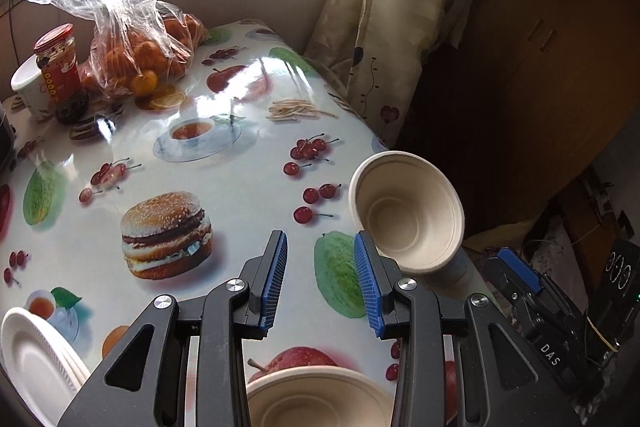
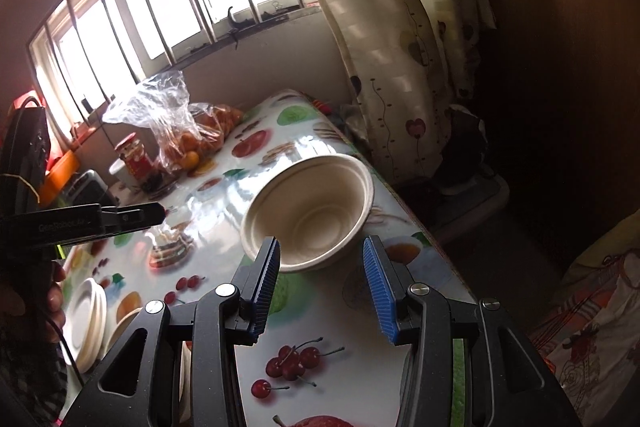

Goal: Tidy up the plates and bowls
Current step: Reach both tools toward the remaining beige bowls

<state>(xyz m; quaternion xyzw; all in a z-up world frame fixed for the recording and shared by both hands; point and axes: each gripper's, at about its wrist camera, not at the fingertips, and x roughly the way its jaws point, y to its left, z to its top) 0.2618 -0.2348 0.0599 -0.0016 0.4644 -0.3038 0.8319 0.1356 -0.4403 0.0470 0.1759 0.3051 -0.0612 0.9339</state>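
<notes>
left gripper (image 1: pixel 321 281): jaws apart, empty | right gripper (image 2: pixel 323 291): jaws apart, empty

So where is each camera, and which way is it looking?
Left wrist: sits on the left tool, looking down over the table toward the window; its own open fingers show, empty, and the right tool at the right edge.
Right wrist: sits on the right tool, looking at the bowl near the table edge; its open fingers show, plus the left tool and a hand.
Both see: bowl, plates, bag of oranges, jar.
</notes>
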